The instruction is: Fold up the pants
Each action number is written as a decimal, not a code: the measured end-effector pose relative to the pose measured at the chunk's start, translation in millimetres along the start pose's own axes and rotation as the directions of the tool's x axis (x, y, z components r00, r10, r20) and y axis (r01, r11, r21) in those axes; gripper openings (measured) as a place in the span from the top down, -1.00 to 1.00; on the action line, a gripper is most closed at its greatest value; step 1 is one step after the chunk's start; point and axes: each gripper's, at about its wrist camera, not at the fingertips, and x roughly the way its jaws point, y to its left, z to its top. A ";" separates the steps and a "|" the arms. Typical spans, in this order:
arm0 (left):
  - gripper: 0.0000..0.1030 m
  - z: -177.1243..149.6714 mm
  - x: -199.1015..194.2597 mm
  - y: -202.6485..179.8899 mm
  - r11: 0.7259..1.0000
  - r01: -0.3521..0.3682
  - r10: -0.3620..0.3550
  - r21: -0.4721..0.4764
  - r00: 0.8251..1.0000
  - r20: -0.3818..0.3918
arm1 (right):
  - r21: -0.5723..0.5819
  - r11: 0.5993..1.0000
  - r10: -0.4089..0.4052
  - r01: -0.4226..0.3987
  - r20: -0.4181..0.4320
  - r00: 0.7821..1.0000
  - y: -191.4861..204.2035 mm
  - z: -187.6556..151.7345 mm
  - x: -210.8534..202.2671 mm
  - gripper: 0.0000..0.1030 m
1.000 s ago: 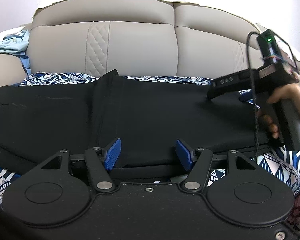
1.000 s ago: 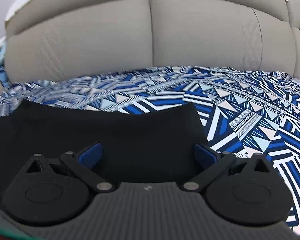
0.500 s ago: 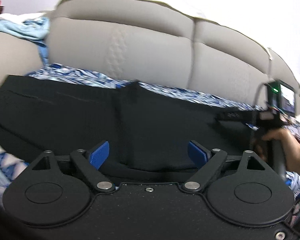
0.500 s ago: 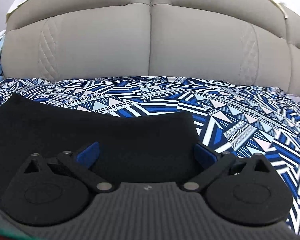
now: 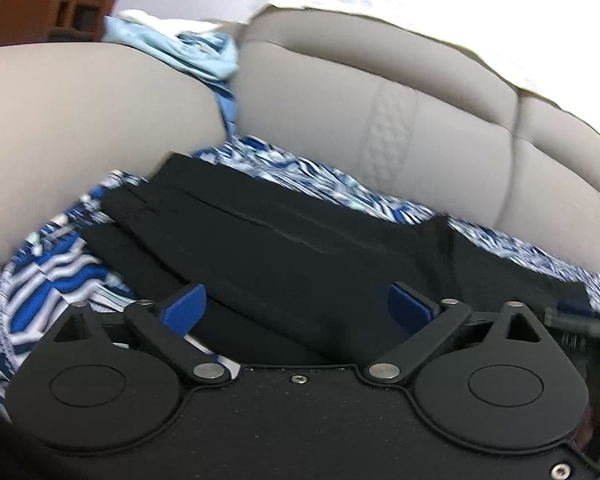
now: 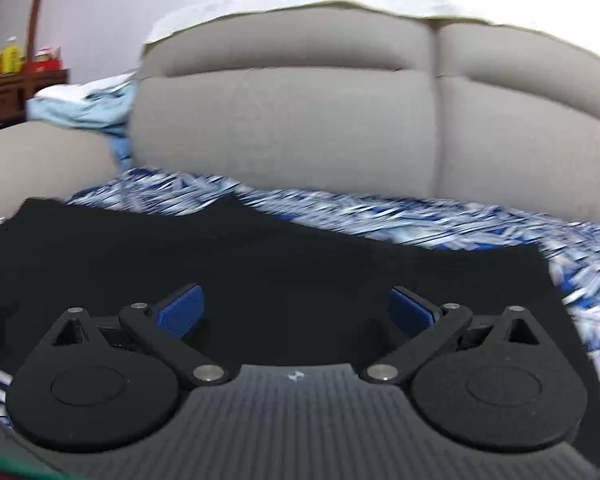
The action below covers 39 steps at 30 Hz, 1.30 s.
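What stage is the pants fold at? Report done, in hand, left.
Done: black pants lie flat on the patterned cover, doubled lengthwise. In hand: nothing; left claw is opening, right claw open, both above the fabric. Left: the crosswise folds.

Matt black cloth pants (image 5: 300, 256) lie on a printed blue-and-white woven cover (image 5: 48, 264) over a sofa (image 5: 440, 120) of smooth, faintly sheened grey leather with a quilted stitched strip; the left gripper (image 5: 296, 308) shows matt black plastic, ribbed blue pads (image 5: 184, 308) and bright metal pins
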 end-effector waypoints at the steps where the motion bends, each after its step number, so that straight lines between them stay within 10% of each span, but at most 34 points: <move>1: -0.92 2.5 0.7 5.4 1.000 -0.007 0.007 0.001 1.000 0.004 | 0.002 1.000 0.018 -0.018 -0.014 1.000 6.2 -2.2 3.7 -1.00; 24: -0.99 6.4 51.0 74.4 0.978 -0.100 0.091 -0.183 0.994 -0.055 | -0.059 0.998 -0.025 0.025 -0.013 1.000 37.5 -20.8 8.4 -1.00; 39: -0.96 21.2 70.9 104.2 0.904 -0.053 0.064 -0.424 0.998 0.012 | -0.065 0.997 -0.037 0.037 -0.005 0.999 39.1 -21.3 8.1 -1.00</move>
